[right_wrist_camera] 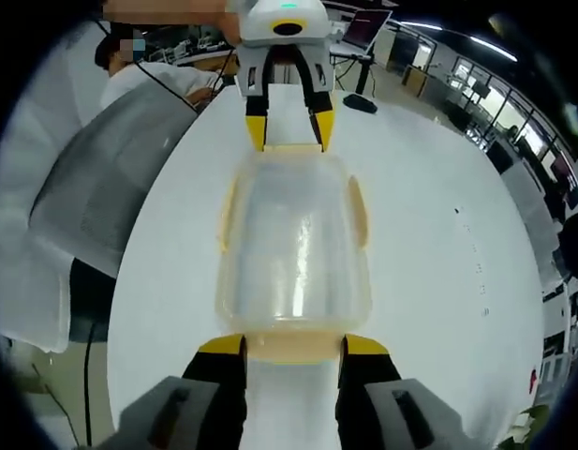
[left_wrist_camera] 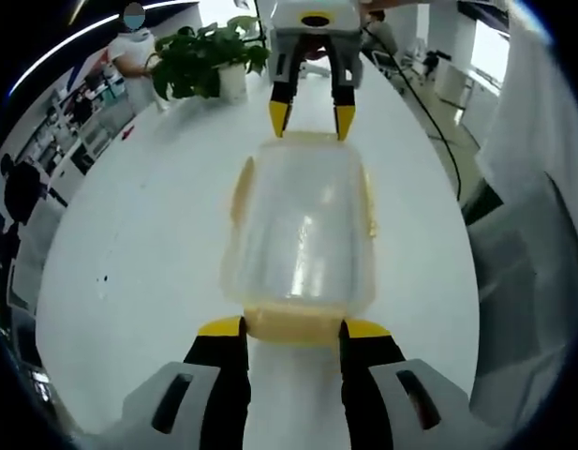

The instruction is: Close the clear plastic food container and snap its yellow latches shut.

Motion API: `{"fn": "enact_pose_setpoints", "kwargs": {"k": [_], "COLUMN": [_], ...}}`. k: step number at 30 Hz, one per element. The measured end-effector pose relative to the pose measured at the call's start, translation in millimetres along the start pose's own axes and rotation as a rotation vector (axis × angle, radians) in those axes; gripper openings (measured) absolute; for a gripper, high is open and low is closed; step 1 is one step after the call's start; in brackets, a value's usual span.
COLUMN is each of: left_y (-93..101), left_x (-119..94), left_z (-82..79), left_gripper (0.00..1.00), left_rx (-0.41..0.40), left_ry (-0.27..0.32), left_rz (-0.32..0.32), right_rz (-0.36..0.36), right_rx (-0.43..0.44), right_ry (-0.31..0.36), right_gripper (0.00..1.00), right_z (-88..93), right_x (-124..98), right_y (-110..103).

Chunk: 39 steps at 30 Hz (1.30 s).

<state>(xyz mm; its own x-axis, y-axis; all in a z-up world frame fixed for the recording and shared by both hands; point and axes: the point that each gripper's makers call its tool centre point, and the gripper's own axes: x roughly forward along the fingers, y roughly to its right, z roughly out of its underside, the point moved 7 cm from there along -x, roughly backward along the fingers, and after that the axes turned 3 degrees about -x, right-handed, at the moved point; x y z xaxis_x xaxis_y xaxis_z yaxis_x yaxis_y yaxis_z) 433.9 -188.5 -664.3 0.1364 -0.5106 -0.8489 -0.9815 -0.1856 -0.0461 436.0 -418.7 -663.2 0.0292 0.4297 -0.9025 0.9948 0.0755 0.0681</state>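
A clear plastic food container lies lengthwise on the white table, lid on. Yellow latches sit along its long sides and at both ends. In the left gripper view my left gripper is open, its yellow-tipped jaws flanking the near end latch. My right gripper stands open at the far end, astride that end's latch. In the right gripper view it is mirrored: the right gripper brackets the near latch, and the left gripper faces it.
A potted plant stands at the table's far end, with a person behind it. A black cable runs along the table edge. The person's grey clothing is close beside the table. A small dark object lies farther off.
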Motion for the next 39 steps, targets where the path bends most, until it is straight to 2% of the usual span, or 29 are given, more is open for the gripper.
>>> {"fn": "enact_pose_setpoints", "kwargs": {"k": [15,28,39], "left_y": [1.5,1.6,1.6], "left_x": [15.6,15.1,17.5], "left_z": [-0.8,2.6,3.6], "left_gripper": [0.35,0.35,0.36], "left_rx": [-0.004,-0.028,-0.016], "left_ry": [-0.012,-0.003,-0.005], "left_rz": [0.024,0.061,0.075], "right_rz": [-0.025,-0.052,-0.053], "right_rx": [0.030,0.045,0.041], "right_ry": [-0.009,-0.002,-0.001], "right_gripper": [0.35,0.35,0.36], "right_z": [13.3,12.7,13.5], "right_x": [9.3,11.7,13.9], "right_y": [-3.8,-4.6,-4.6]}}
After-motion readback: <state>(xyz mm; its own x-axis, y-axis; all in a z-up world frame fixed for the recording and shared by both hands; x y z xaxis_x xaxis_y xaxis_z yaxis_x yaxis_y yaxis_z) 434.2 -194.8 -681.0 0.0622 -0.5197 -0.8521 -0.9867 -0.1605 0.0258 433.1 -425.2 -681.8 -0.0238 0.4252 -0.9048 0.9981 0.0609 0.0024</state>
